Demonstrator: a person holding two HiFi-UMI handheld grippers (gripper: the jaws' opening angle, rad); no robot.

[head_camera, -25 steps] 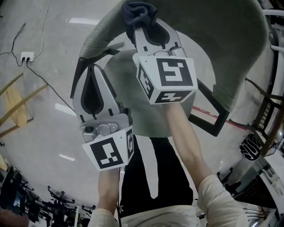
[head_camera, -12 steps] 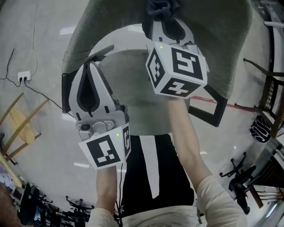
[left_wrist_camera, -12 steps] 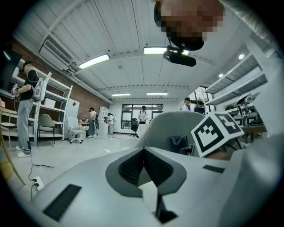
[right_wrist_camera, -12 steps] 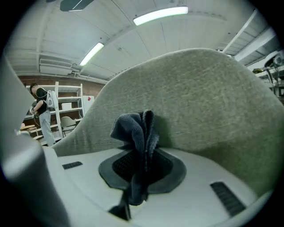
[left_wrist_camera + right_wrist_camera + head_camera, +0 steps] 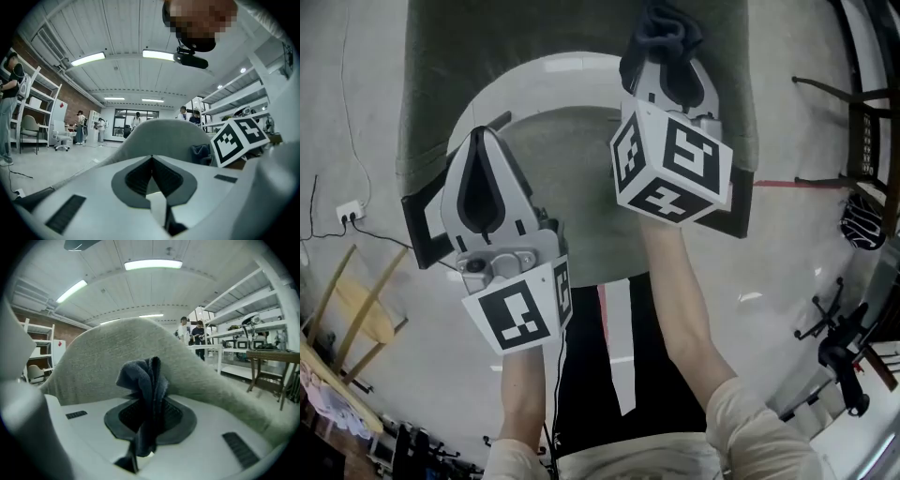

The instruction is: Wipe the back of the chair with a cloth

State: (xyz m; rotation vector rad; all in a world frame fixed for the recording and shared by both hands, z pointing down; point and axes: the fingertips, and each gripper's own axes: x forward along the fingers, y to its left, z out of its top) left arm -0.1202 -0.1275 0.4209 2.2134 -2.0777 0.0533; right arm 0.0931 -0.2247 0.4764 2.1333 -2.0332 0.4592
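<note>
A grey fabric chair fills the top of the head view, its curved back point(image 5: 534, 28) arching over the seat point(image 5: 572, 178). My right gripper point(image 5: 666, 33) is shut on a dark blue cloth point(image 5: 664, 26), which bunches out past the fingertips against the chair back. In the right gripper view the cloth point(image 5: 147, 380) stands up between the jaws, close in front of the chair back point(image 5: 103, 366). My left gripper point(image 5: 480, 141) is shut with nothing in it, hovering over the left side of the seat. In the left gripper view the chair back point(image 5: 164, 136) rises ahead.
Black chair arms point(image 5: 422, 225) stick out at both sides. A power strip and cable point(image 5: 347, 216) lie on the floor at left, a wooden frame point(image 5: 356, 300) below it. Another chair point(image 5: 853, 122) stands at right. Several people point(image 5: 136, 119) stand far off among shelves.
Both grippers have shifted right across the chair back, the right one carrying the cloth along the top edge. The chair now sits more squarely under me.
</note>
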